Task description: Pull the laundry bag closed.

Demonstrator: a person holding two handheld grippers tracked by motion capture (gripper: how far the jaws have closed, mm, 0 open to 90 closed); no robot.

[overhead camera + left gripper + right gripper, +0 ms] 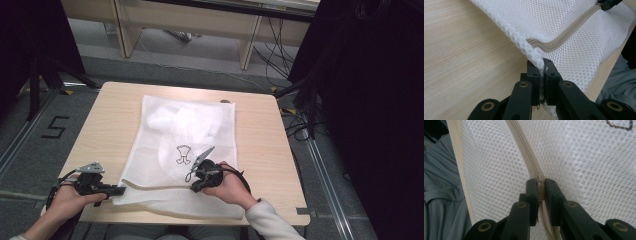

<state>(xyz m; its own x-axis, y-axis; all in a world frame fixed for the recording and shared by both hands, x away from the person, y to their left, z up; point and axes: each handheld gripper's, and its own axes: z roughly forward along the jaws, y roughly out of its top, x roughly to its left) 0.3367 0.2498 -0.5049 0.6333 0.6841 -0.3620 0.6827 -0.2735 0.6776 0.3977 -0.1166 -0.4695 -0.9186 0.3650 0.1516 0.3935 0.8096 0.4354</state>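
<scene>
1. Mesh bag (185, 145): white, flat on the wooden table (105, 125), near edge at the person's side.
2. Left gripper (116, 190): jaws clamped on the bag's near-left corner (534, 53).
3. Right gripper (196, 186): jaws pinched on the beige zipper (534, 173), apparently at its slider.

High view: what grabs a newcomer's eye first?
A white mesh laundry bag spread across the middle of the wooden table. The left tongs are clamped on its near-left corner, and the right tongs pinch the beige zipper along the near edge.
</scene>
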